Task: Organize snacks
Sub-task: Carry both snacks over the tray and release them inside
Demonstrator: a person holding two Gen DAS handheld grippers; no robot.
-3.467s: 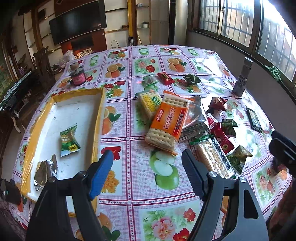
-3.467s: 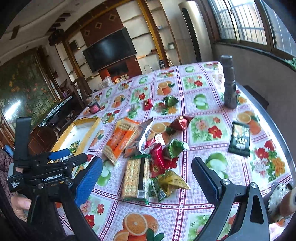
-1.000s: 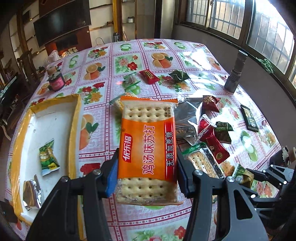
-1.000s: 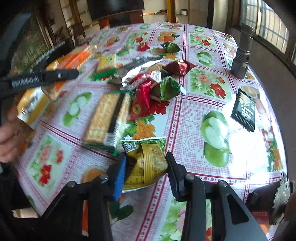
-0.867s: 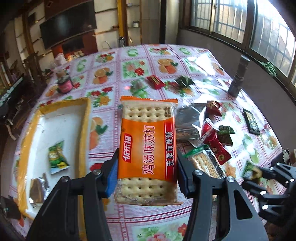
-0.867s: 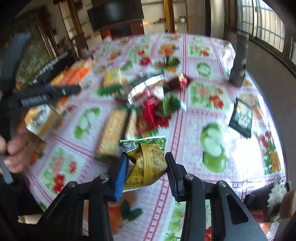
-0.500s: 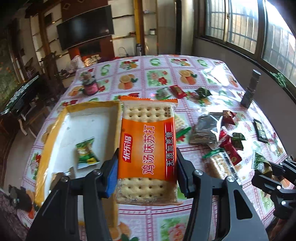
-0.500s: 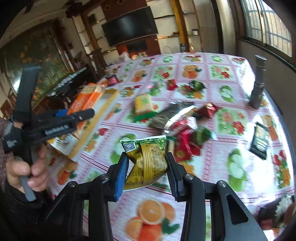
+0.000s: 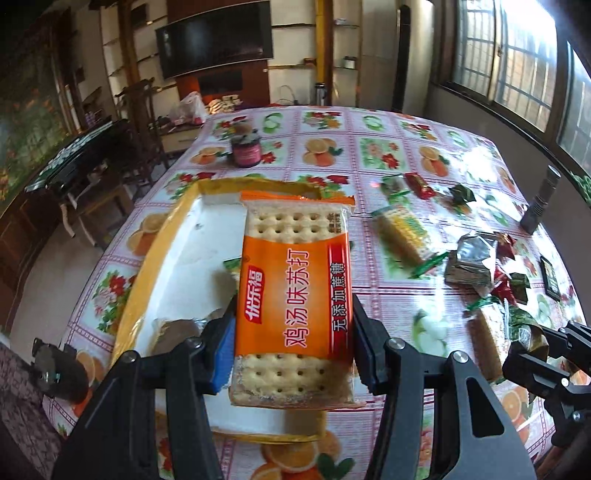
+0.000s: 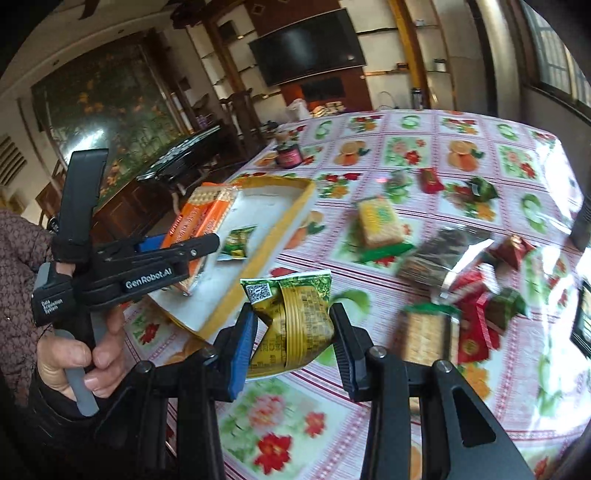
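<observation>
With our left hand-held gripper [image 9: 291, 354] pinching the crackers [image 9: 295, 295] above the tray [image 9: 147, 258] and the right [image 10: 291, 350] pinching a pouch [image 10: 295, 325], we should lower crackers flat before releasing.

From my feed, a dark television [image 9: 216, 44] hung on a wood-panelled wall [image 10: 295, 29] above a reddish cabinet [image 9: 221, 83]. Barred windows [image 9: 517, 62] along the right let in bright daylight. Dark wooden chairs [image 9: 140, 110] and a large floral painting [image 10: 110, 110] stood at the left.
</observation>
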